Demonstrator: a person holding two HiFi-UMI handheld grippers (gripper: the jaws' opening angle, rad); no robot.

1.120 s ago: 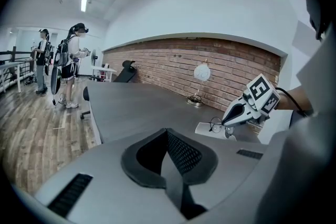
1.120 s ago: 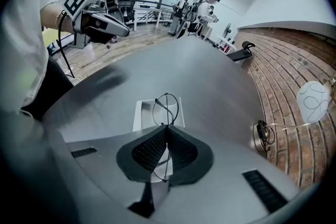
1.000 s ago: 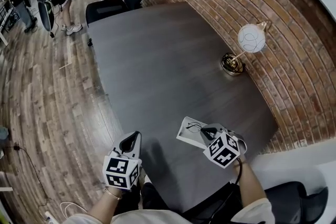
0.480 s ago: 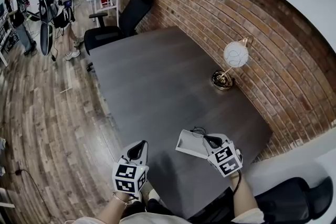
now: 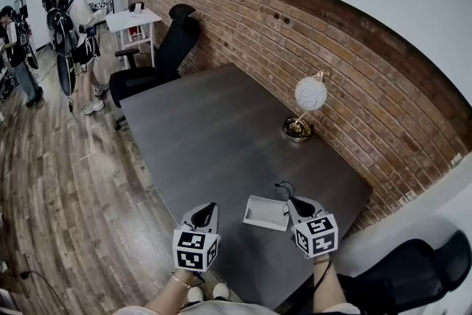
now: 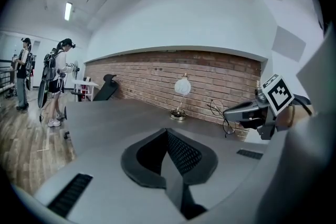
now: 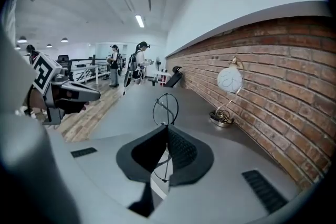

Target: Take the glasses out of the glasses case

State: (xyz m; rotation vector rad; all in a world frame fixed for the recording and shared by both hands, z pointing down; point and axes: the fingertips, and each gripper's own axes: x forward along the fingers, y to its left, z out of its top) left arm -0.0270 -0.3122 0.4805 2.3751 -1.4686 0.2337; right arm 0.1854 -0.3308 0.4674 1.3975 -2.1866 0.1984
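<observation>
Thin wire-framed glasses [image 5: 283, 189] hang in the air above the table's near end, with my right gripper [image 5: 290, 200] shut on their frame. In the right gripper view one round lens [image 7: 165, 108] stands up past the closed jaws of the right gripper [image 7: 167, 132], and more wire shows below. The white glasses case [image 5: 265, 212] lies open on the dark table [image 5: 214, 136], just left of that gripper. My left gripper [image 5: 208, 209] hovers at the table's front edge, left of the case. It is shut on nothing, as the left gripper [image 6: 167, 135] view shows.
A brass lamp with a white globe [image 5: 304, 105] stands by the brick wall [image 5: 346, 63]. Black office chairs [image 5: 158, 63] and a small white table [image 5: 131, 18] stand at the far end. People [image 5: 77, 33] stand on the wooden floor to the left.
The head view has swung up and back, showing more wall and room. The right gripper still holds the glasses, now at the case's far right corner. The left gripper keeps its place.
</observation>
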